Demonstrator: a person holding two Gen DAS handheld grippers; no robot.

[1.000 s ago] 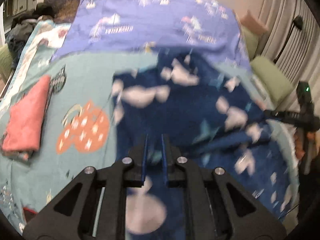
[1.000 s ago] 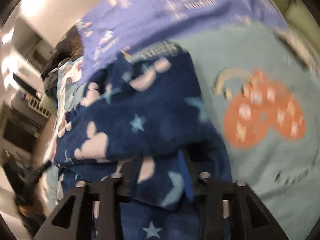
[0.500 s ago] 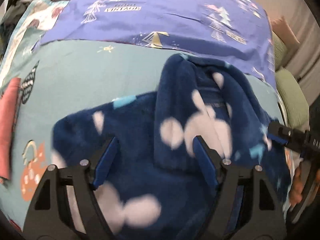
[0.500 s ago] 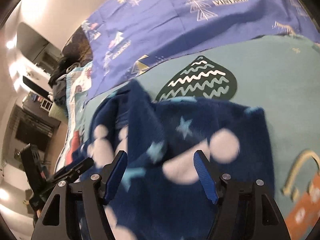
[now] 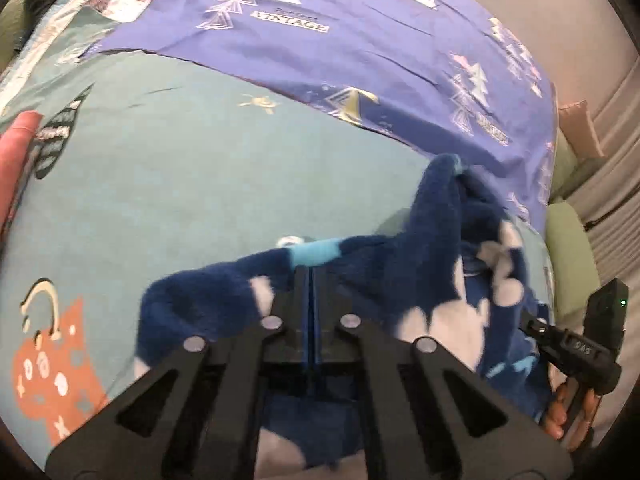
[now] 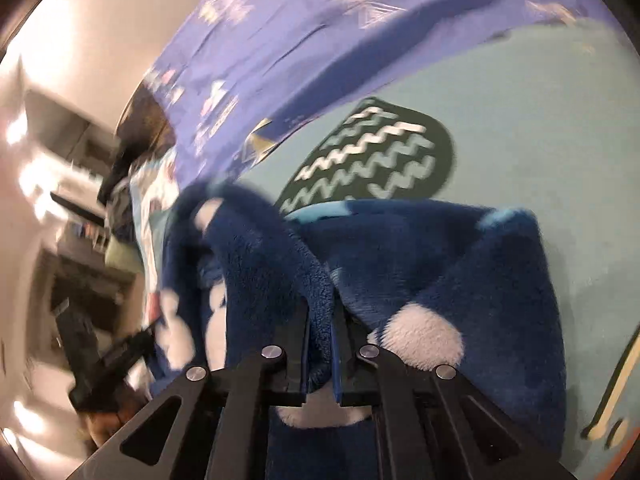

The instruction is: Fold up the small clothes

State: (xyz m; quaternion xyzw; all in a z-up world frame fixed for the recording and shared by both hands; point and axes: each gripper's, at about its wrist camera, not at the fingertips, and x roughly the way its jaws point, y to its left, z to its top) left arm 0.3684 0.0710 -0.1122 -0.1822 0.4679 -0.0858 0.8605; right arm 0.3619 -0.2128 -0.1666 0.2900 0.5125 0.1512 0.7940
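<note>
Fingers: left gripper [image 5: 311, 280] has its jaws together, pinching the fleece garment [image 5: 420, 276] at its far hem; right gripper [image 6: 320, 320] is clamped on a thick fold of the same fleece [image 6: 440, 280].
Garment place: on the teal sheet [image 5: 180, 184], just below the purple sheet [image 5: 320, 40].
Handling: likely soft, plush, light and limp; bulky folds may spring open, so hold hems and corners.
Writing: "VINTAGE" on the purple sheet; gripper lettering beside the garment is unclear.
</note>
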